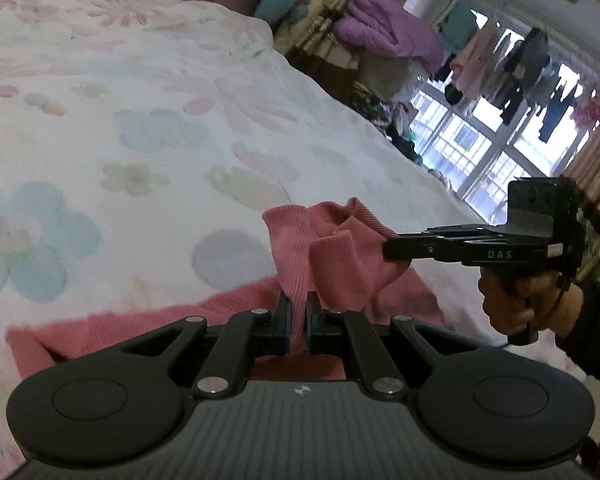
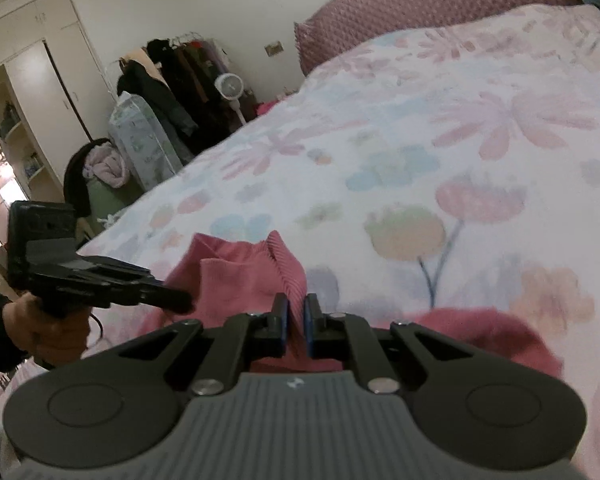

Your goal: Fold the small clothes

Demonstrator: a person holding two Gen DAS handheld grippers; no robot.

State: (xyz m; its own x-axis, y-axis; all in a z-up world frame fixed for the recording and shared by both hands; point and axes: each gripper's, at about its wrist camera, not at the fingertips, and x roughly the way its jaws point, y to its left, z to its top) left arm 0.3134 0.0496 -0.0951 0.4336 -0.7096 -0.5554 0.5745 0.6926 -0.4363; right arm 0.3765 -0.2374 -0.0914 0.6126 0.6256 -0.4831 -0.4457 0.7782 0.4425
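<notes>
A pink knit garment (image 1: 332, 264) lies on the flowered bedspread (image 1: 140, 120), with one end lifted and bunched. My left gripper (image 1: 298, 304) is shut on a ribbed fold of it. My right gripper (image 1: 392, 248) comes in from the right, shut on the garment's other raised edge. In the right wrist view the pink garment (image 2: 240, 276) rises between my right gripper's (image 2: 296, 304) closed fingers, and my left gripper (image 2: 180, 302) pinches it from the left. The rest of the garment spreads under both grippers, partly hidden by them.
A mauve pillow (image 2: 420, 4) lies at the bed's head. Beyond the bed's right edge are piled clothes (image 1: 380, 28) and a window with hanging laundry (image 1: 520, 72). On the left side stand a clothes rack (image 2: 180, 72), a fan (image 2: 230, 86) and wardrobes (image 2: 40, 80).
</notes>
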